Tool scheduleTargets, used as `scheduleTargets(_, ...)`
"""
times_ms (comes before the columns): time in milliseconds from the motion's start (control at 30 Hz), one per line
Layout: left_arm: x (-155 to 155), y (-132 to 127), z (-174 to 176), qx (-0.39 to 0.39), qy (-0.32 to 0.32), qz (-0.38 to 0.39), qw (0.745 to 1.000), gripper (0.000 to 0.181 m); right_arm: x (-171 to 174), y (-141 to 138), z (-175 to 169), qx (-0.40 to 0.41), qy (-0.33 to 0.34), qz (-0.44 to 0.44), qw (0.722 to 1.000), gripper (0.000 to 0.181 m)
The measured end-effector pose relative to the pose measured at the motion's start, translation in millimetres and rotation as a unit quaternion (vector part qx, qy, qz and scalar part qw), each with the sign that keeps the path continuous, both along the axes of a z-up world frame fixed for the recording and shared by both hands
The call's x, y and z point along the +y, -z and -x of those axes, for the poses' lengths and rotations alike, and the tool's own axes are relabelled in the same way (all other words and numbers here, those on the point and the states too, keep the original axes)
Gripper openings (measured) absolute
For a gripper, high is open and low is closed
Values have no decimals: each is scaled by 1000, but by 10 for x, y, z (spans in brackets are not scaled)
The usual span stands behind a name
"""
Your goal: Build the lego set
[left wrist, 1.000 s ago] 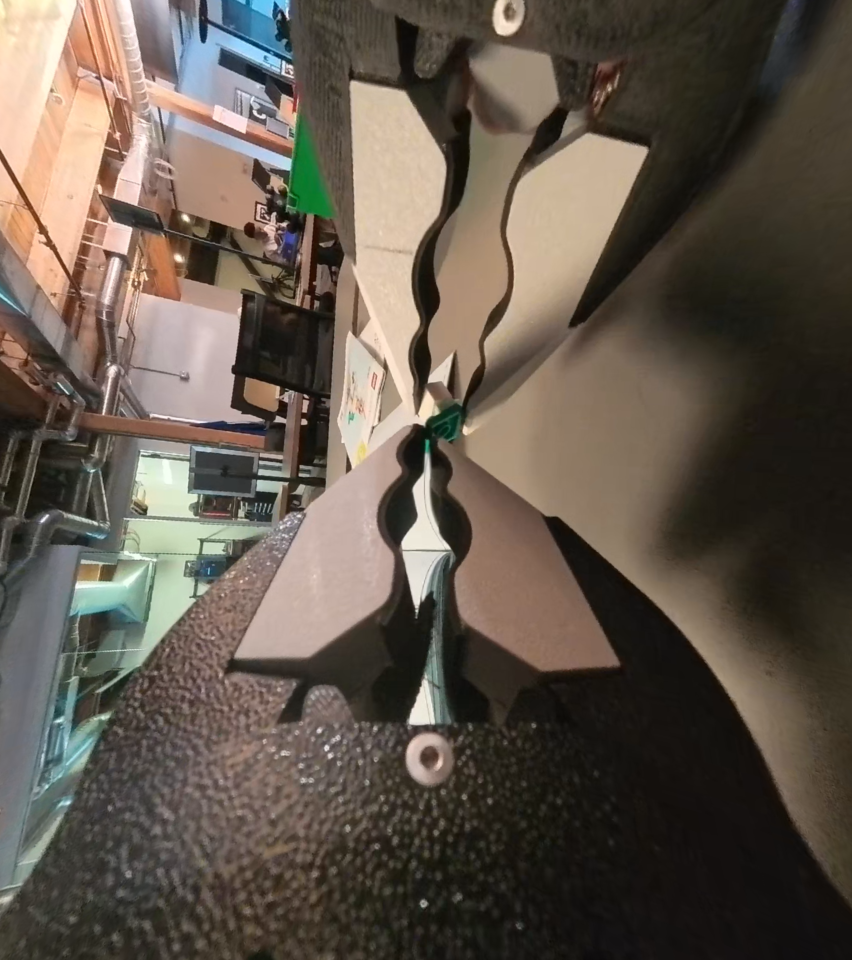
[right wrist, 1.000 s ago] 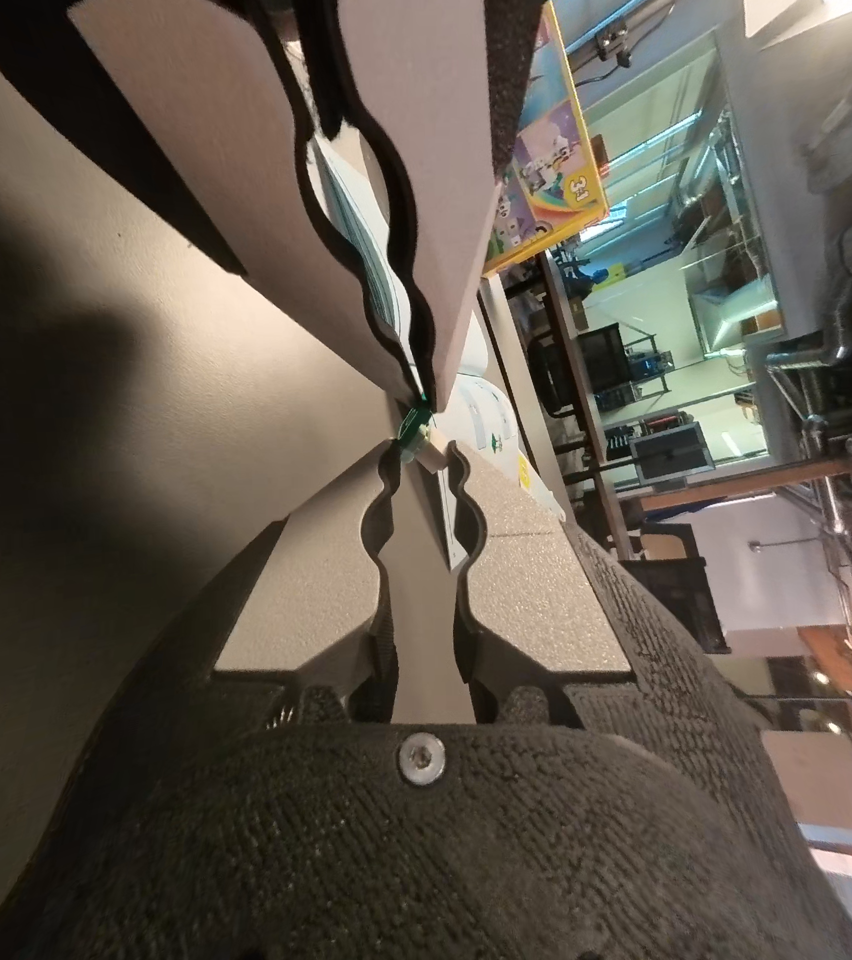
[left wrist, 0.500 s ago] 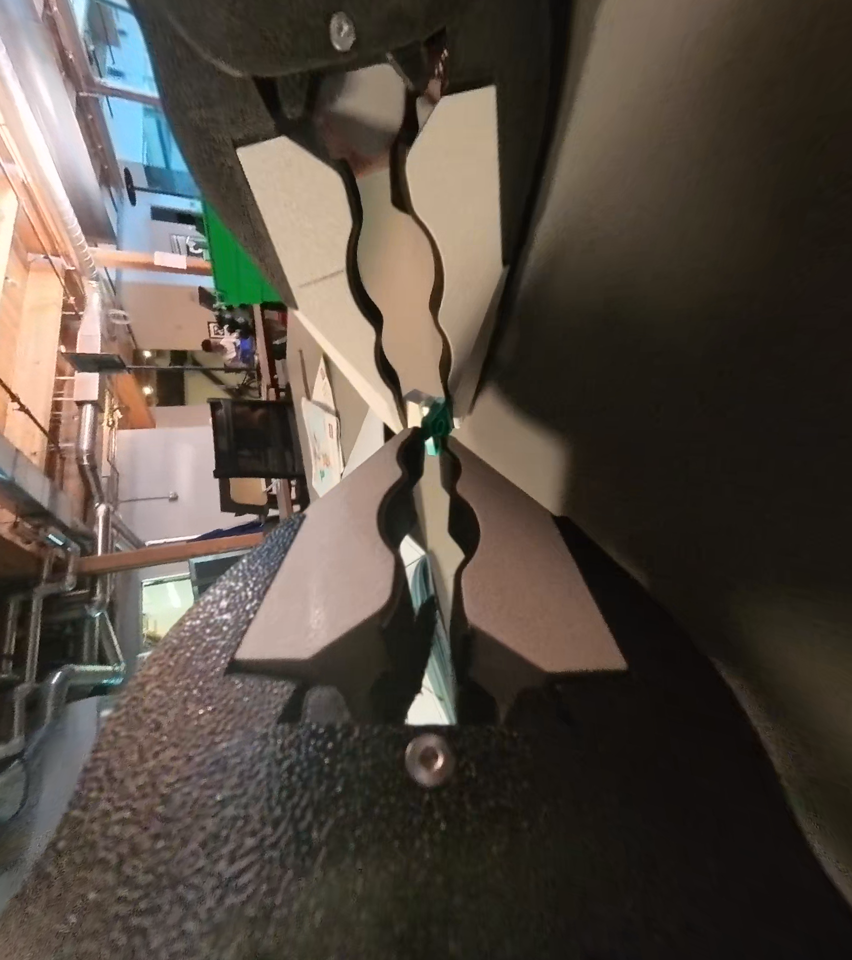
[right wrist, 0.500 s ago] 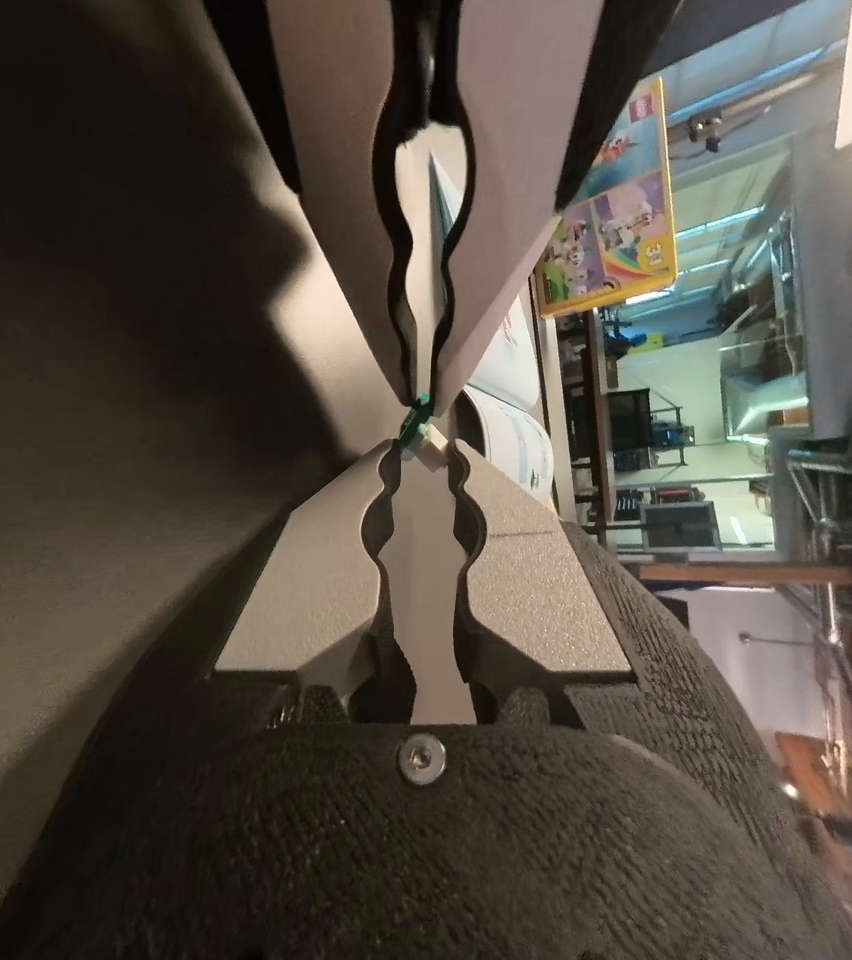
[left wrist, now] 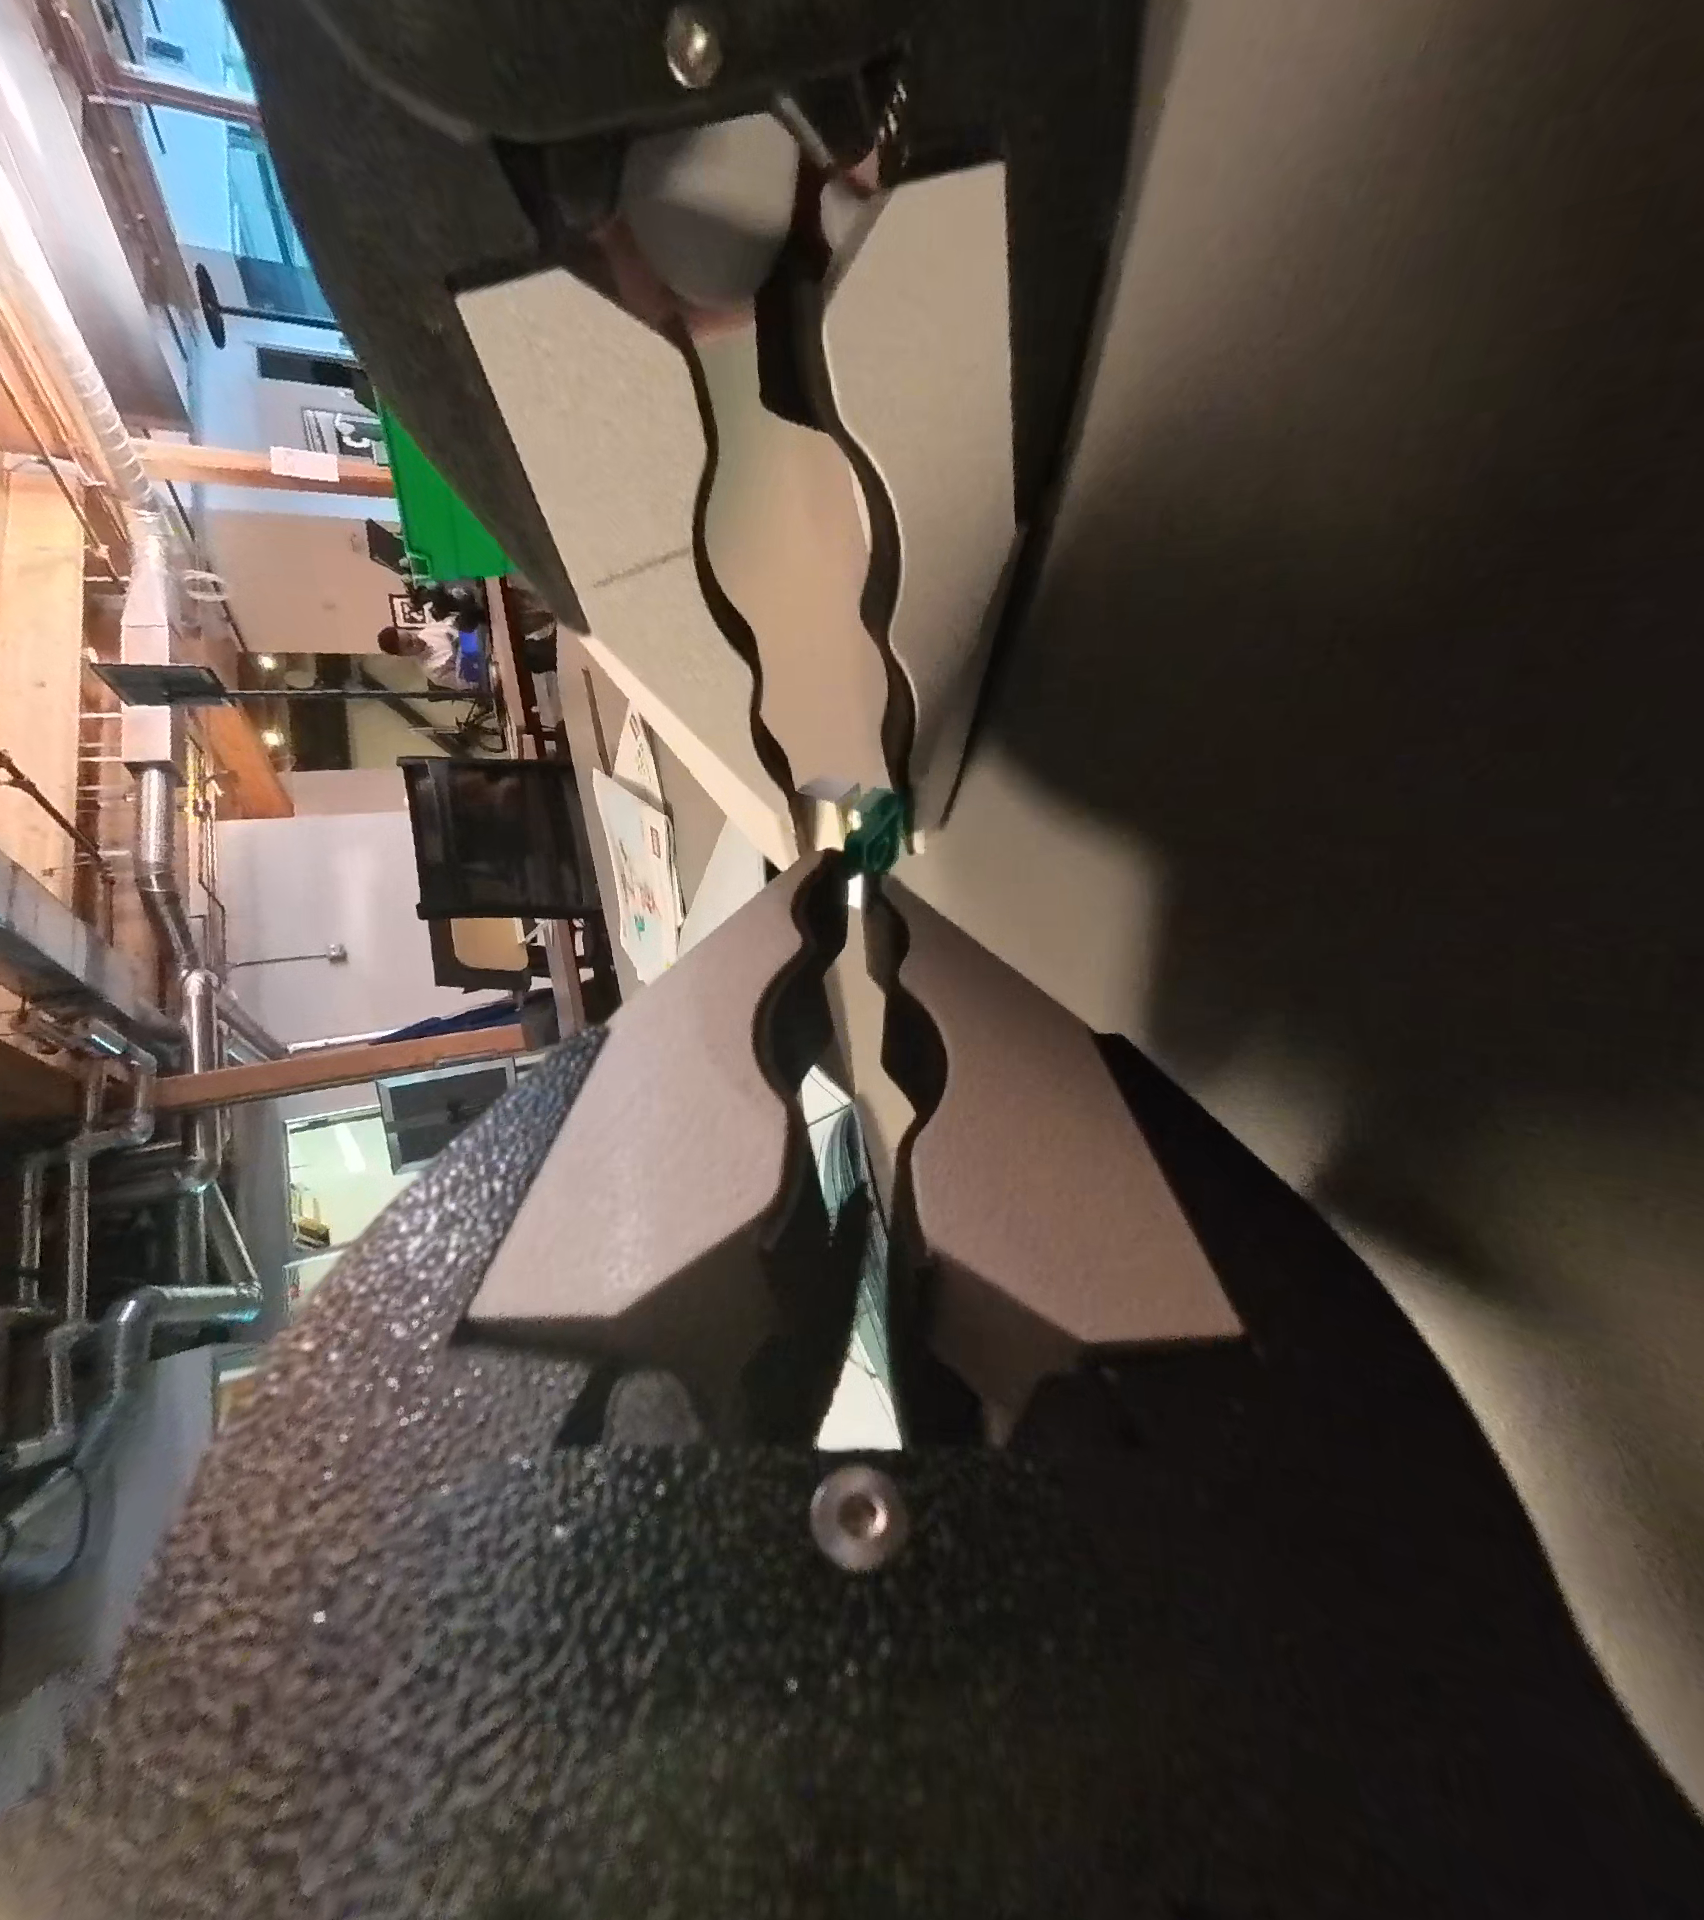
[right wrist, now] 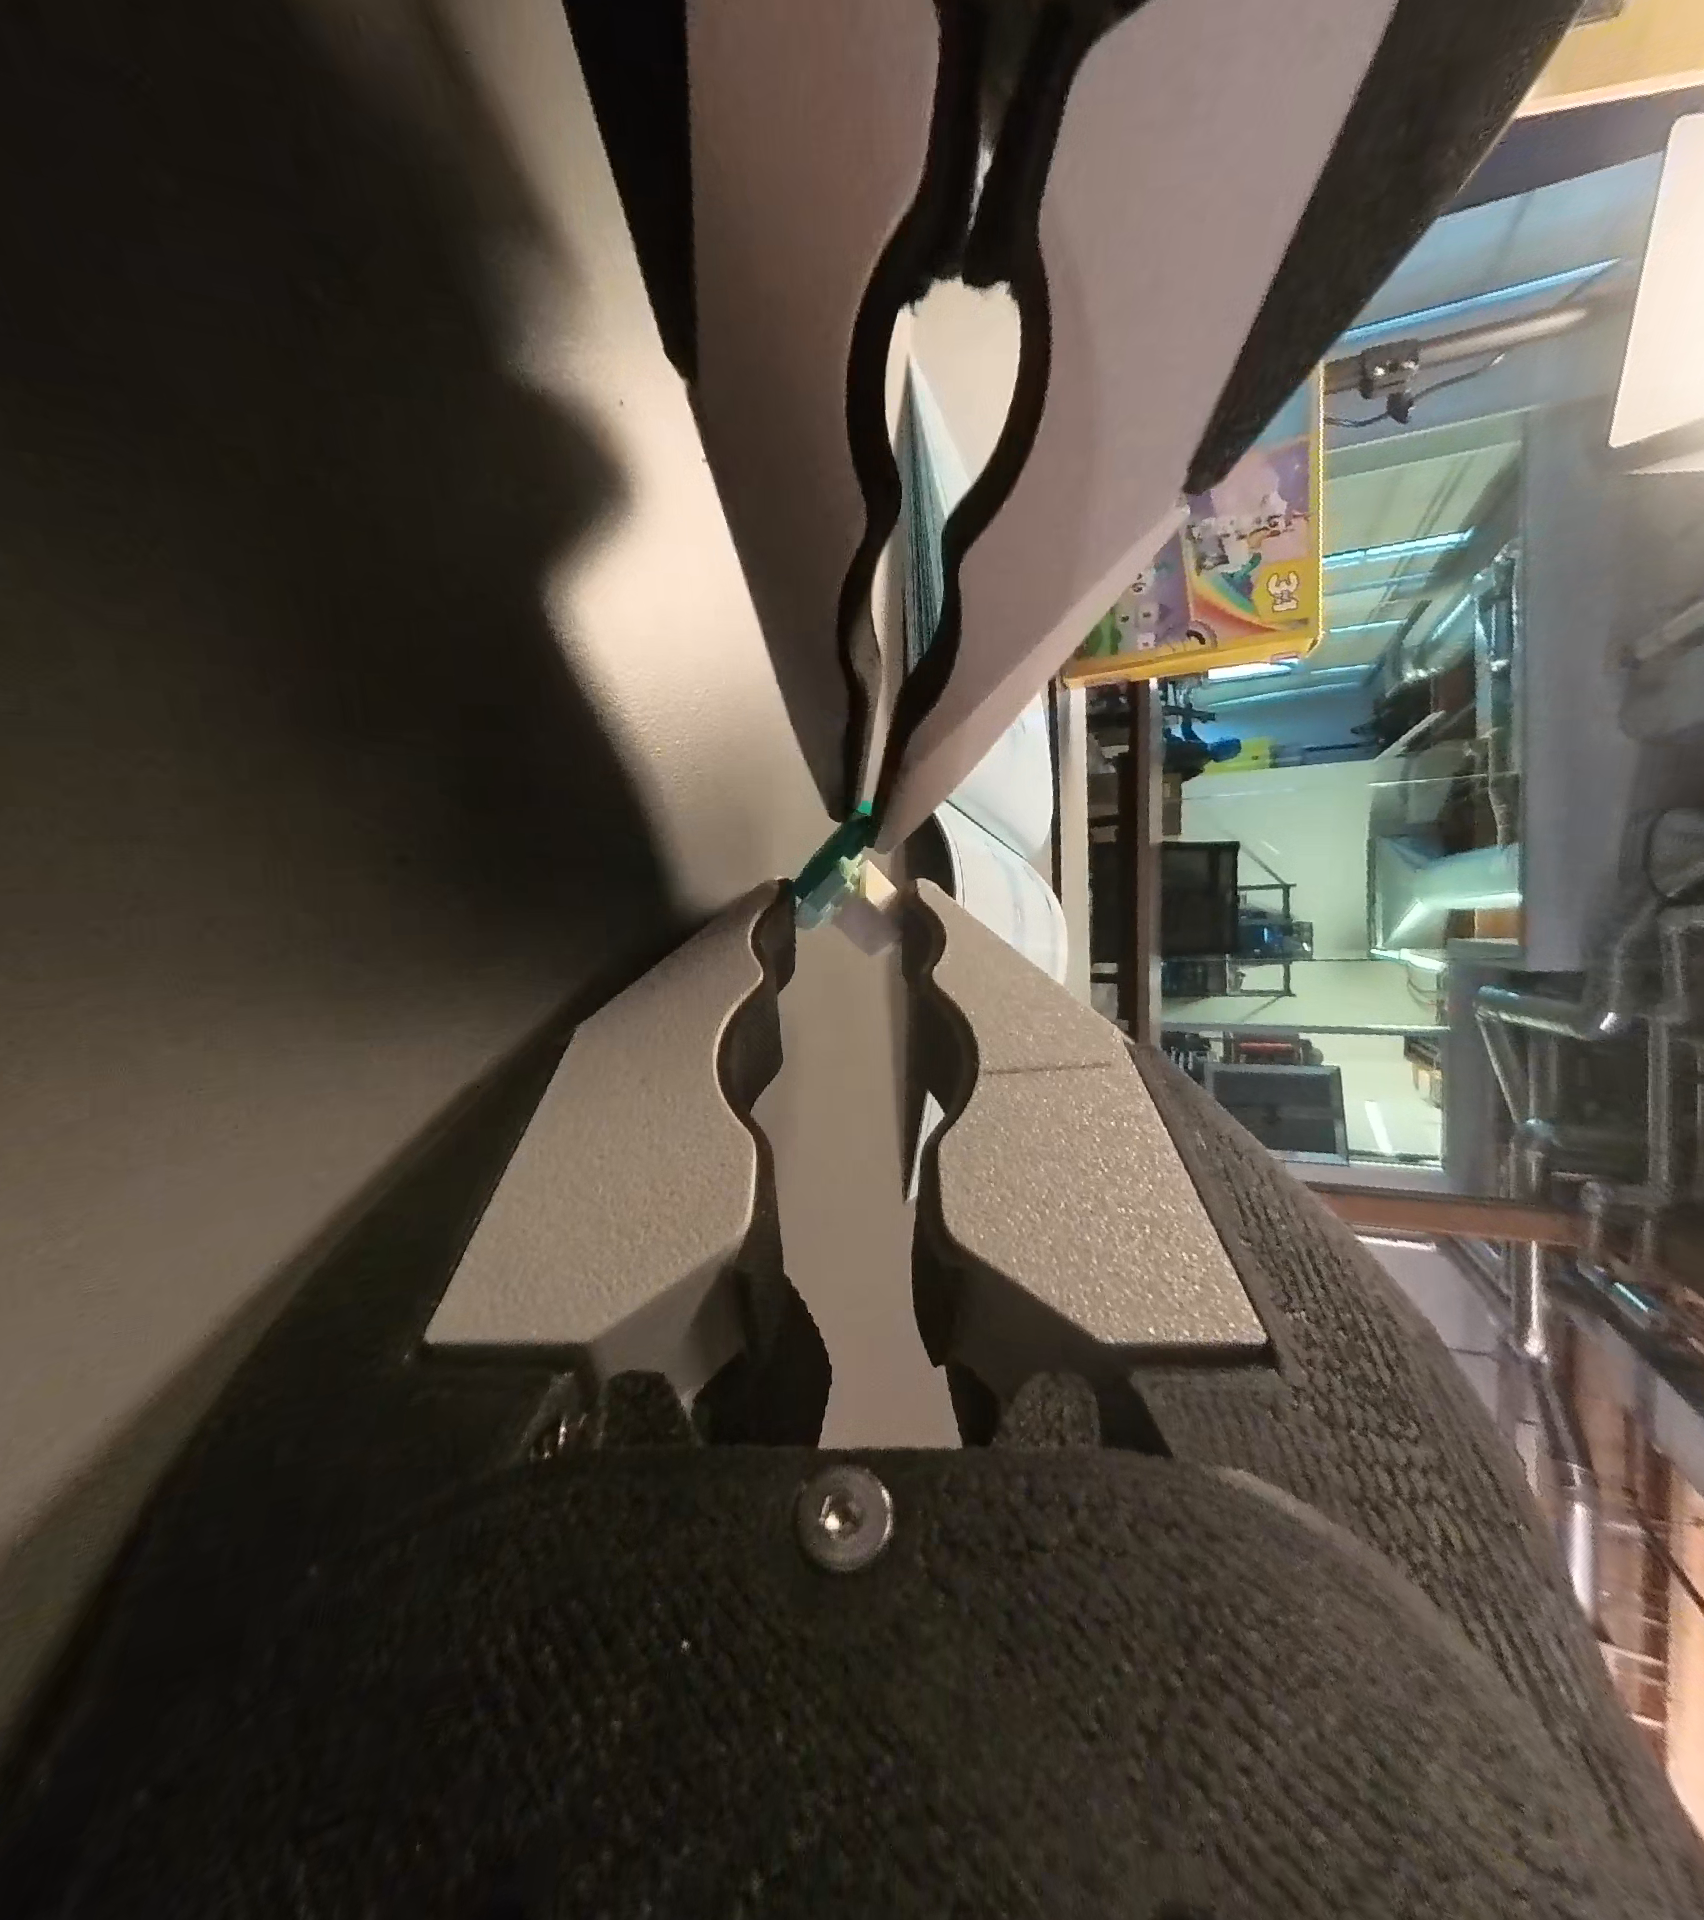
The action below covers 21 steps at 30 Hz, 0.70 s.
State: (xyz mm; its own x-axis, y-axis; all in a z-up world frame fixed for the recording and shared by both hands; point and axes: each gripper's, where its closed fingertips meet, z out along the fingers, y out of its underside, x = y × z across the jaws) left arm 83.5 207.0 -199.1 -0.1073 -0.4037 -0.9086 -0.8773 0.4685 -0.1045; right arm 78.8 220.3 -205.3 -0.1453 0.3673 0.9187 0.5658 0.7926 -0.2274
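My two grippers meet tip to tip above the grey table [left wrist: 1450, 623]. My left gripper [left wrist: 858, 878] is shut on a small green lego piece [left wrist: 874, 836]. In the right wrist view it comes down from the top [right wrist: 863, 821], pinching that green piece [right wrist: 832, 868]. My right gripper [right wrist: 848, 899] is shut on a small white brick [right wrist: 874, 914]. In the left wrist view it reaches in from the top [left wrist: 848, 816] with the white brick [left wrist: 827, 805] at its tips. The green piece and the white brick touch each other.
A yellow lego box [right wrist: 1212, 561] stands at the table's far side. An instruction sheet [left wrist: 640, 842] and white paper [right wrist: 1004, 883] lie on the table behind the grippers. Workshop shelves, pipes and a person in the distance fill the background.
Both grippers stay shut and tip to tip on the two pieces. They have turned relative to each other, so the opposite gripper's angle in each view has shifted.
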Motion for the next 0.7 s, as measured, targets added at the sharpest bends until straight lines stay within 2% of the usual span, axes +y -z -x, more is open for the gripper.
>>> scheduleTargets(367, 43, 14, 24, -30, -67, 22, 997, 0, 50, 12, 6, 14, 44, 18, 999, 16)
scheduleTargets(700, 20, 42, 45, -28, -60, 33, 997, 1, 34, 18, 34, 5, 32, 16, 999, 15)
